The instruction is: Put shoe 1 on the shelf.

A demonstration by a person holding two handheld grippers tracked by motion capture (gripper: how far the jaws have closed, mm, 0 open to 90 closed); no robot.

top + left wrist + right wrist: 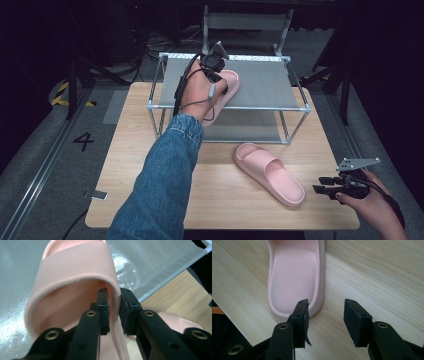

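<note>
My left gripper (114, 312) is clamped on the strap edge of one slipper (224, 92), sitting on the rack's (260, 106) top shelf near its left edge. Looks like I'm placing it, so next is letting go. Right gripper (325, 321) hangs slack-jawed by the other slipper (270, 172) near the table's (150, 165) right front corner.

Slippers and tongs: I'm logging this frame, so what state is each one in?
Slipper on rack: lying on the rack's top shelf, strap pinched.
Slipper on table: lying flat, sole down, untouched.
Left tongs: shut on the strap.
Right tongs: open, holding nothing, at the slipper's heel.
</note>
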